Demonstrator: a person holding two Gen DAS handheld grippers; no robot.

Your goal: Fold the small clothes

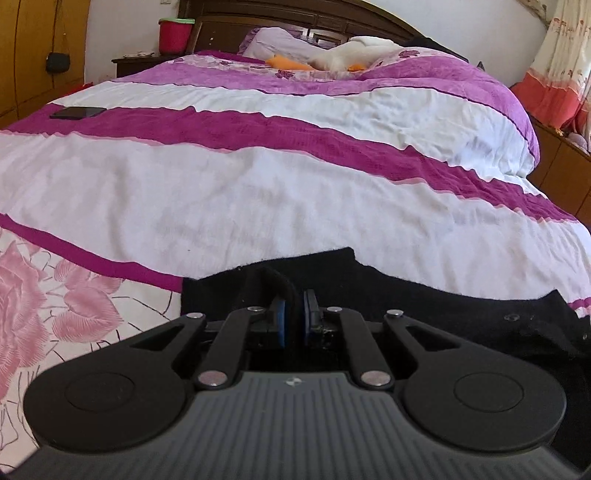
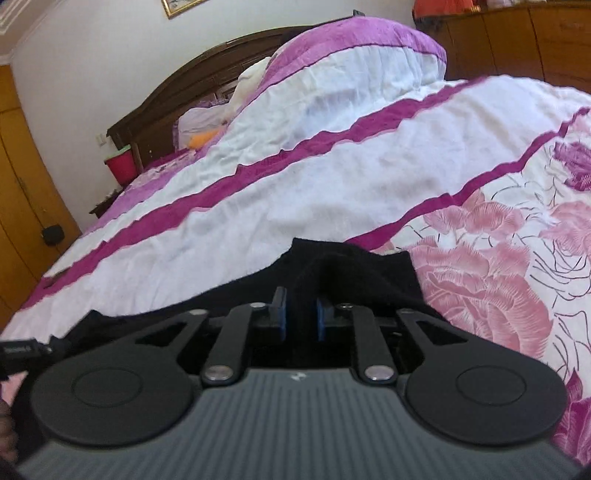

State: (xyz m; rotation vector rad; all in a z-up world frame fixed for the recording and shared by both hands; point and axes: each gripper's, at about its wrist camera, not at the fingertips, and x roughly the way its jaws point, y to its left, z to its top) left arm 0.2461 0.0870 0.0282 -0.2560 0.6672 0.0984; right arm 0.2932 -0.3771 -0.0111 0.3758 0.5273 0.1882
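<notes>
A black garment point(image 1: 424, 295) lies on the bed's quilt point(image 1: 221, 199), stretched from left to right at the near edge. My left gripper point(image 1: 294, 314) is shut on a raised fold of it near its left end. In the right wrist view the same black garment point(image 2: 369, 273) ends near pink flower print, and my right gripper point(image 2: 301, 314) is shut on a bunched ridge of it between the blue pads point(image 2: 282, 314). The cloth between the two grippers is partly hidden by the gripper bodies.
A dark phone point(image 1: 77, 112) lies on the quilt at far left. Pillows and a white plush toy point(image 1: 343, 55) sit by the wooden headboard point(image 1: 295, 18). A red bucket point(image 1: 175, 35) stands on the nightstand. Wooden cabinets point(image 2: 517, 40) flank the bed.
</notes>
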